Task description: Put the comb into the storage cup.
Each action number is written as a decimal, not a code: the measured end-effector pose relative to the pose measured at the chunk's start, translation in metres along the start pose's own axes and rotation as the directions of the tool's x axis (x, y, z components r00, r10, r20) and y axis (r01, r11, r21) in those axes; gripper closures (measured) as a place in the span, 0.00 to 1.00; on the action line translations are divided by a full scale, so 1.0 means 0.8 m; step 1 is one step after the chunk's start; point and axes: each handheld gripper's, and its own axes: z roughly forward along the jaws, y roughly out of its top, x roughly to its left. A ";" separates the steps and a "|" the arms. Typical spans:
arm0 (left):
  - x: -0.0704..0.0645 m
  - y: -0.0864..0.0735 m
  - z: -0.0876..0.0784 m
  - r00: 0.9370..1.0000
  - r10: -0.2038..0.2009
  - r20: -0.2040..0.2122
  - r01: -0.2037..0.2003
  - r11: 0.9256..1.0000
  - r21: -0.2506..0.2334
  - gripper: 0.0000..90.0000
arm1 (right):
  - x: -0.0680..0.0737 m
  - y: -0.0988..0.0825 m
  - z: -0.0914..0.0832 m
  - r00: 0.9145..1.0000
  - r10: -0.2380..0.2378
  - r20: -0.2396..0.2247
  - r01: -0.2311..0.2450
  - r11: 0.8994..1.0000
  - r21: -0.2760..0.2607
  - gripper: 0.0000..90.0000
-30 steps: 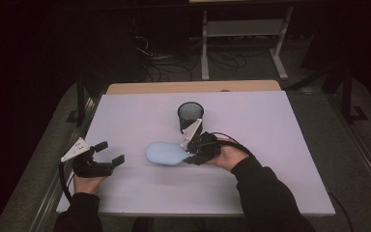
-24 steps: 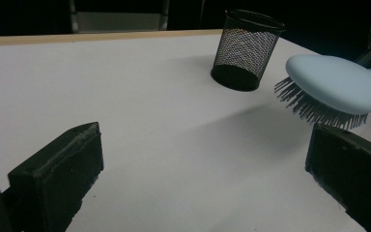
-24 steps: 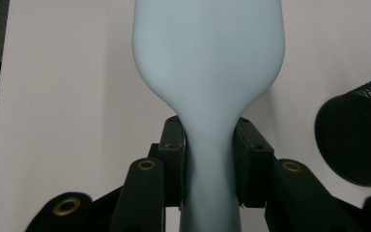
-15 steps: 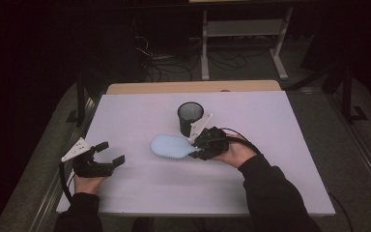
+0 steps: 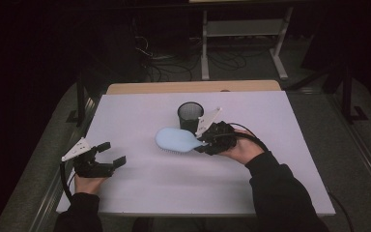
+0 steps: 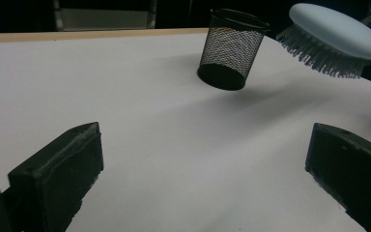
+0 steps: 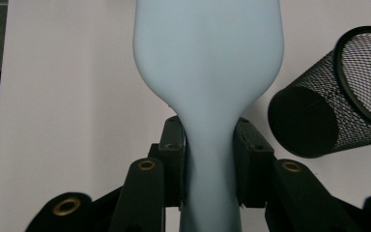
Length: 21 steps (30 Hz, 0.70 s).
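You are gripping the pale blue hairbrush (image 5: 176, 139) by its narrow neck with the right gripper (image 5: 207, 141), its fingers (image 7: 173, 159) clenched on both sides of the smooth plastic, while the oval head is hanging clear of the white worktop (image 5: 280, 145), bristles down, just beside the black mesh cup (image 5: 190, 115). The left gripper (image 5: 107, 154) is resting at the near left edge, fingers (image 6: 58, 174) spread wide with nothing between them.

The risk, as I judge it: that neck is slick, rounded and tapering, so the brush could be pivoting or slipping in the pinch as you tilt it. The cup is light, open-weave wire, tall and narrow; nudging its rim with the broad head could be tipping it over.
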 end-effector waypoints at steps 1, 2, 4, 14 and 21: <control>0.000 0.001 0.001 1.000 -0.003 0.002 0.002 1.000 0.006 0.00 | -0.001 0.000 -0.002 1.000 0.004 0.005 -0.004 1.000 -0.002 0.75; 0.000 0.001 0.001 1.000 -0.001 0.003 0.001 1.000 0.011 0.00 | -0.002 -0.001 -0.004 1.000 0.004 0.010 -0.003 1.000 -0.007 0.75; -0.001 0.003 0.003 1.000 -0.004 0.003 0.004 1.000 0.014 0.00 | -0.003 -0.001 -0.008 1.000 0.006 0.017 -0.006 1.000 -0.012 0.75; -0.012 0.026 0.003 0.999 0.027 0.022 -0.027 1.000 -0.008 0.00 | -0.010 0.000 -0.023 0.998 0.016 0.052 -0.014 0.999 -0.044 0.75; -0.019 0.047 0.011 0.997 0.025 0.079 -0.024 1.000 -0.006 0.00 | -0.015 0.003 -0.033 0.997 0.017 0.069 -0.012 0.998 -0.067 0.75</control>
